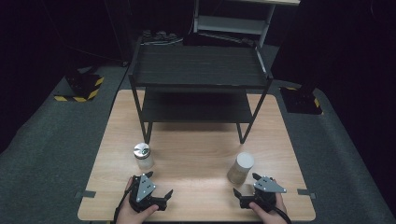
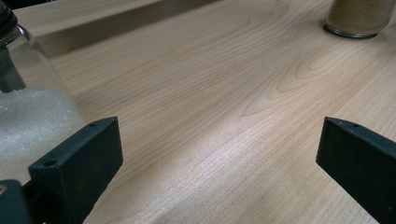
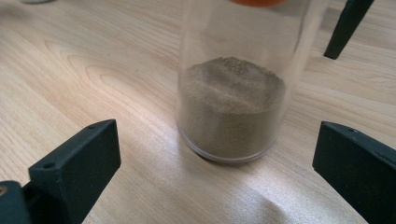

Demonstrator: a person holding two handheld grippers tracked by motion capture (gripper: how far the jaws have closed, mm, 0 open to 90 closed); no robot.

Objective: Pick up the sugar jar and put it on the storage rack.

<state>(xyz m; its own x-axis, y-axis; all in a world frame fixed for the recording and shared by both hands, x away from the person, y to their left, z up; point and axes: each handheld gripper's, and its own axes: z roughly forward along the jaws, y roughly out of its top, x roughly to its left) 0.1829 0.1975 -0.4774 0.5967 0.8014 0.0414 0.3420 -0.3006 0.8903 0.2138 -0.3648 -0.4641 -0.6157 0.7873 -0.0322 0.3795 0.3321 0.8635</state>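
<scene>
1. Pale wood-grain table carries both jars and a black two-tier metal rack, which stands well beyond both tongs at the far half of the top

2. Left tongs sit near the near edge of the table, held in the person's left hand; the jaws gape wide with only bare wood between them, gripping nothing

3. Clear glass jar with a shiny metal lid stands upright just ahead of the left tongs, apart from them; in the left gripper view the jar lies just outside the left jaw, and white grainy stuff fills its lower part

4. Right tongs rest near the near edge too, in the person's right hand; the jaws stand spread to their widest and hold nothing

5. Tall glass jar of brown powder stands upright just ahead of the right tongs and a little to their inner side; in the right gripper view that jar is centred ahead of the gap between the jaws, touching neither, with the powder filling roughly its lower part

6. Far off in the left gripper view, the same brown-powder jar shows at the upper right, well away from the left tongs

7. Both jars stand well apart from each other, each before its own tongs
</scene>
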